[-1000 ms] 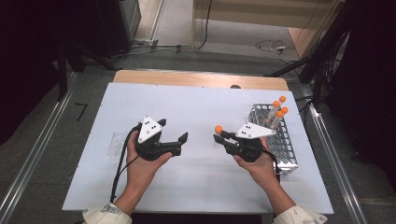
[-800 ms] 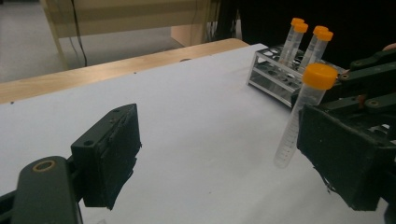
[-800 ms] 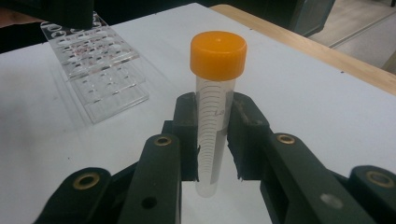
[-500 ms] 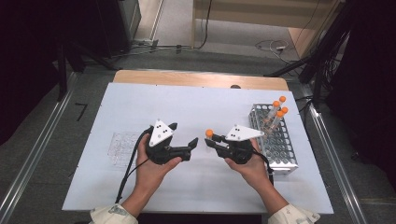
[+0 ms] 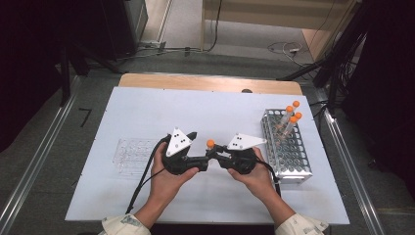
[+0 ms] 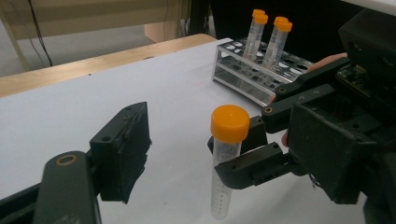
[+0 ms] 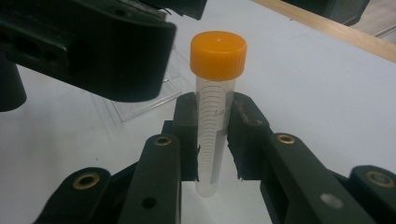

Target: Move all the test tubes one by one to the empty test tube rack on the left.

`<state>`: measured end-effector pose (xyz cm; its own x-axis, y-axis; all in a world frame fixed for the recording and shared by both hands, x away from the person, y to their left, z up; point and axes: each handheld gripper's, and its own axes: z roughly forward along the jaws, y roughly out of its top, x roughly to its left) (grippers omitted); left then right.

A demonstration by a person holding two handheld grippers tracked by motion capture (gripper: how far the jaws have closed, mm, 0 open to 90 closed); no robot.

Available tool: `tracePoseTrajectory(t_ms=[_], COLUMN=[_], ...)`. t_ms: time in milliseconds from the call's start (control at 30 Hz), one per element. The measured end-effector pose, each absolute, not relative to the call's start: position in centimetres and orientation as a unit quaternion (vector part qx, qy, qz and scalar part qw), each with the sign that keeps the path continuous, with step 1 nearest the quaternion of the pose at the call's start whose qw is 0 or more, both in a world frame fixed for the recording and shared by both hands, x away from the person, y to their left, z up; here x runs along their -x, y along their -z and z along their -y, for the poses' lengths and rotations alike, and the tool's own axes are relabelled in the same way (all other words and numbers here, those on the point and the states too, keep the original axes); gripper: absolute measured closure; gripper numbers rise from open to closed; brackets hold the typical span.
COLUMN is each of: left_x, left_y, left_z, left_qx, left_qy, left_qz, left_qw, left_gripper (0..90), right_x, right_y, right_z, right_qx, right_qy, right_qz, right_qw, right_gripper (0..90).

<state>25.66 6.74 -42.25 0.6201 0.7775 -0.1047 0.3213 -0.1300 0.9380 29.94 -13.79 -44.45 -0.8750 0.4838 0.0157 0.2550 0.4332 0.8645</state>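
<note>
Now, from above, your right gripper (image 5: 219, 152) clamps an orange-capped tube (image 5: 210, 145) upright over the white table (image 5: 147, 112), meeting your left gripper (image 5: 203, 159); in the left gripper view, the jaws, just narrowing, stand apart beside the tube (image 6: 226, 158), untouched; in the right gripper view, both pads (image 7: 187, 135) squeeze the tube (image 7: 212, 107).

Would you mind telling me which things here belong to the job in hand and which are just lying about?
In use:
- orange-capped tube, upright, clamped in the right claw
- left claw, closing in around it
- metal rack
- clear rack

Lying about:
- cables on the floor
</note>
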Motion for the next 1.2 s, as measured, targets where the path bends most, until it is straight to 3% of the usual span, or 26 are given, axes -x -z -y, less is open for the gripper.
tracePoseTrajectory(t_ms=[67,100,133,467,900,1200], left_x=[-25.62,-25.60,-25.60,-25.54,-25.51,-25.48], left_y=[42.23,42.19,42.16,42.44,42.74,42.61], left_z=[-6.80,-6.85,-6.89,-6.51,-6.43,-6.56], left_qx=[-0.721,-0.720,-0.720,-0.727,-0.729,-0.727], left_qy=[-0.215,-0.212,-0.209,-0.208,-0.220,-0.219], left_qz=[-0.378,-0.376,-0.374,-0.357,-0.355,-0.354], left_qw=[0.540,0.543,0.546,0.548,0.542,0.546], left_gripper=[30.1,41.2,44.6,58.1,70.1,71.5], right_x=[-29.94,-29.90,-29.88,-29.76,-29.55,-29.49], right_y=[44.48,44.49,44.49,44.40,44.27,44.22], right_z=[13.66,13.56,13.53,13.30,13.18,13.18], right_qx=[-0.220,-0.219,-0.220,-0.216,-0.209,-0.210], right_qy=[-0.486,-0.487,-0.488,-0.495,-0.500,-0.502], right_qz=[-0.838,-0.838,-0.837,-0.836,-0.835,-0.834], right_qw=[0.116,0.113,0.111,0.102,0.093,0.091], right_gripper=[72.1,72.1,72.1,72.1,72.1,68.8])
